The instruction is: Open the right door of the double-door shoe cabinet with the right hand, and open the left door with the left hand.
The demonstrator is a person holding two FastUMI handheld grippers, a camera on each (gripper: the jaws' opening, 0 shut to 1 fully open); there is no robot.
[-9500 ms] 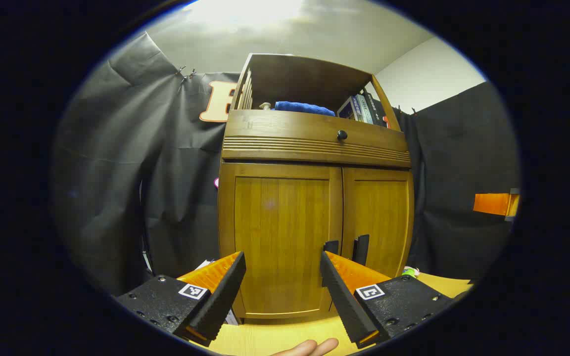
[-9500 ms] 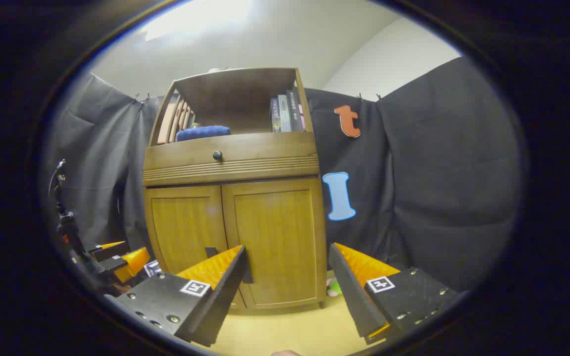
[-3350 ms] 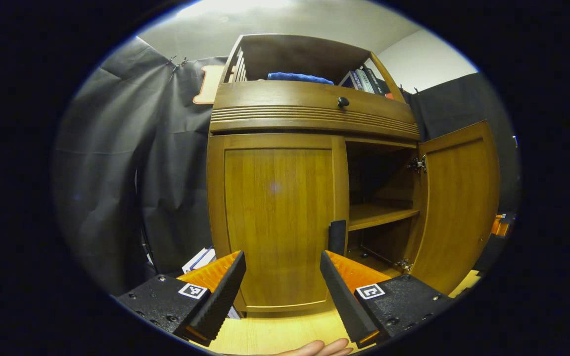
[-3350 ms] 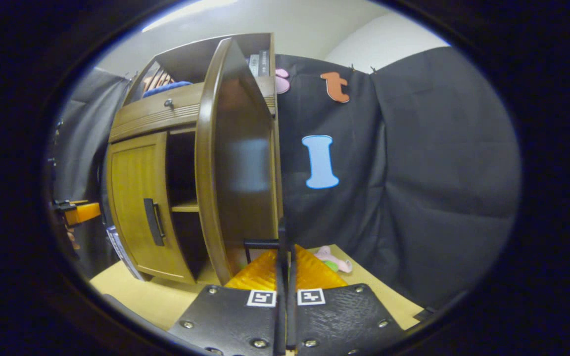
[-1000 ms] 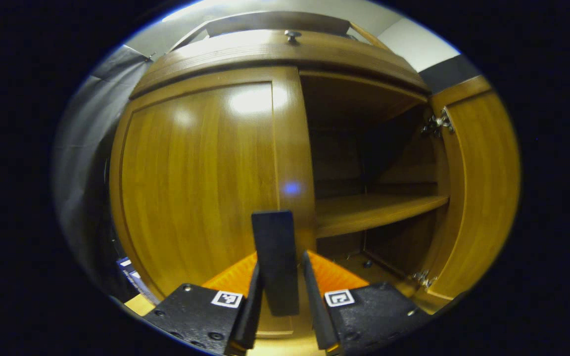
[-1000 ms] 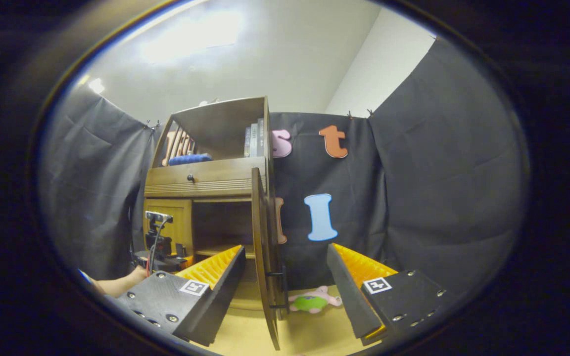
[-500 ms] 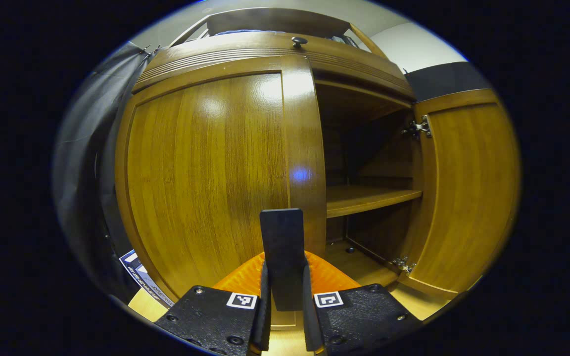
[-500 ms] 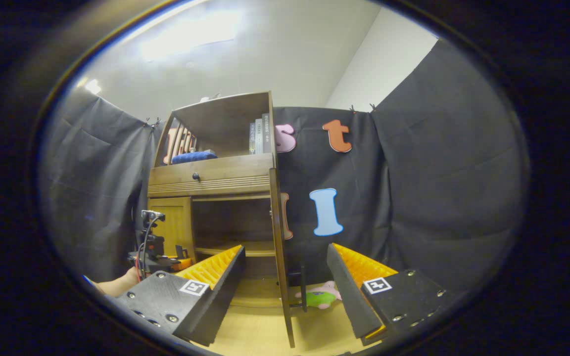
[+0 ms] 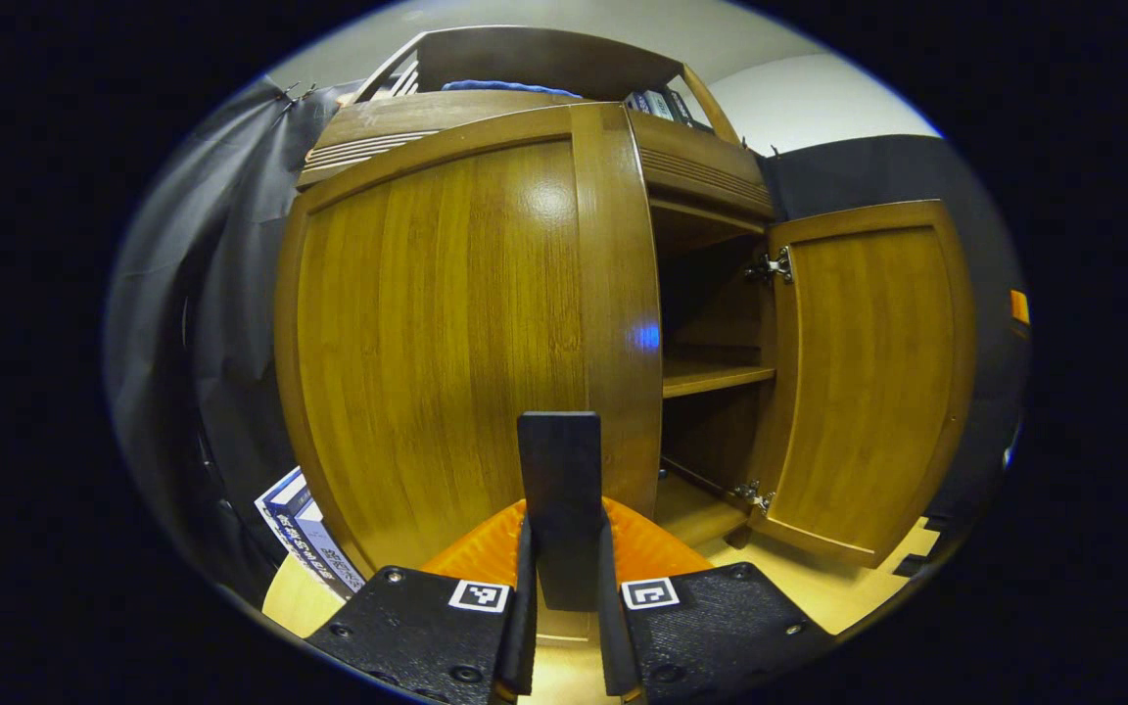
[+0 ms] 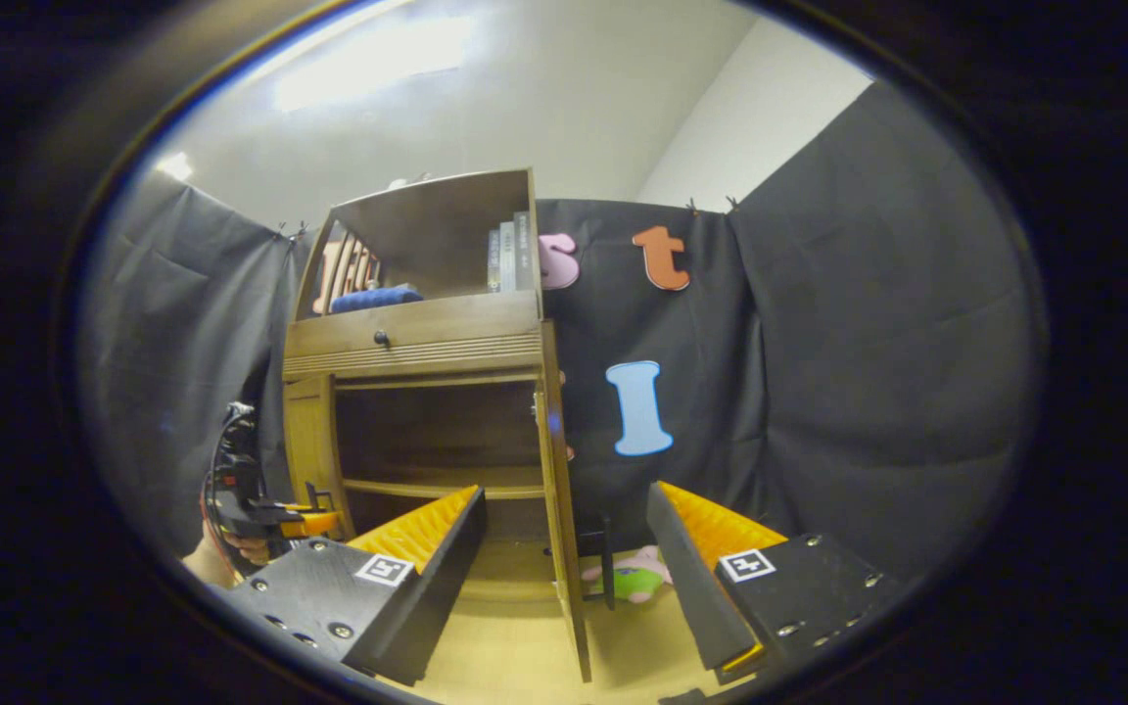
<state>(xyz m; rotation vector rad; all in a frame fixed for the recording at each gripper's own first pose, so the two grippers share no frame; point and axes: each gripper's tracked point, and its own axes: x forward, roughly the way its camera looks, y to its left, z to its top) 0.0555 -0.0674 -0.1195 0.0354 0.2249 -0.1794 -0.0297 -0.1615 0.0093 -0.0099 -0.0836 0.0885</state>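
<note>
Comparing with half a second back, we saw the left gripper (image 9: 561,627) clamped on the handle (image 9: 559,509) swing the left door (image 9: 456,343) further out, right gripper (image 10: 564,578) spread apart.

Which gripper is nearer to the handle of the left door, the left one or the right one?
Left. The left gripper is shut on the left door handle. The right gripper is open, back from the cabinet, facing the open right door.

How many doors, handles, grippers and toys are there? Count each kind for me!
Doors: 2 (left door, right door)
Handles: 2 (left handle, right handle)
Grippers: 2 (left gripper, right gripper)
Toys: 1 (plush toy)
Total: 7
</note>
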